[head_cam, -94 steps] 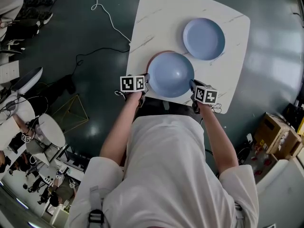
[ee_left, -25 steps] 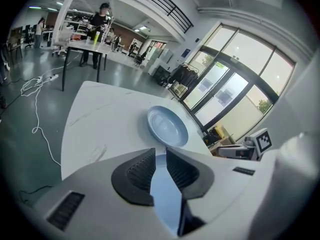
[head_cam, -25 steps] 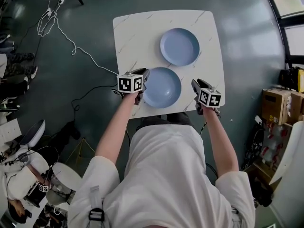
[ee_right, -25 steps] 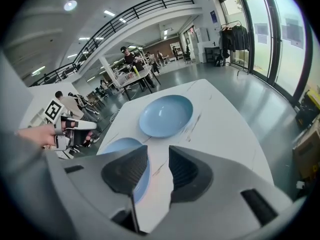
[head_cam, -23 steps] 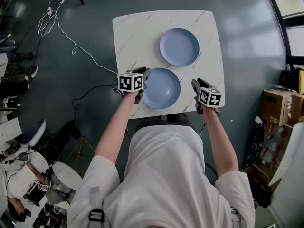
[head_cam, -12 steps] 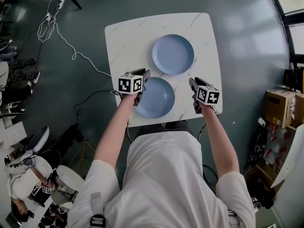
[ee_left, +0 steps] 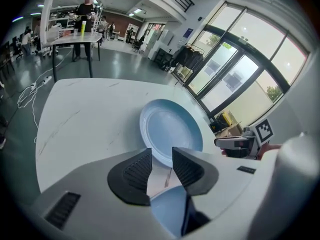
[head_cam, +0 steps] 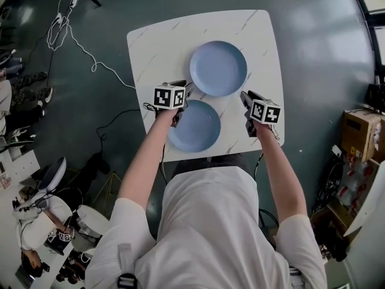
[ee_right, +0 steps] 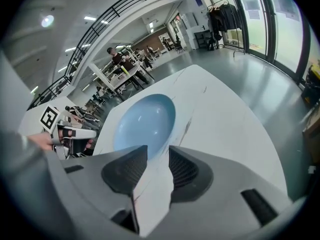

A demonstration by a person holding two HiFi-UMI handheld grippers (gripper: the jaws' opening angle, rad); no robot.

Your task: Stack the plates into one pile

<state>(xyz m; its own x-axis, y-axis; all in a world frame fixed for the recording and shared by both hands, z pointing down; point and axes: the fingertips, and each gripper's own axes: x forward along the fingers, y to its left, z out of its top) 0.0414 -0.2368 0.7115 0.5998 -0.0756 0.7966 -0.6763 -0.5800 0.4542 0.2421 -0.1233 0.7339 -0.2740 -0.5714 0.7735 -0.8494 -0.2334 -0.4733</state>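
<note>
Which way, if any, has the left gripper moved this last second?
Yes: the left gripper went from the near plate's left rim toward the far plate, its jaws just opening, empty.

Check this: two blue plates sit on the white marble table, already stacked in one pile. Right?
No, not stacked. The head view shows the near plate and far plate lying side by side on the white marble table.
</note>
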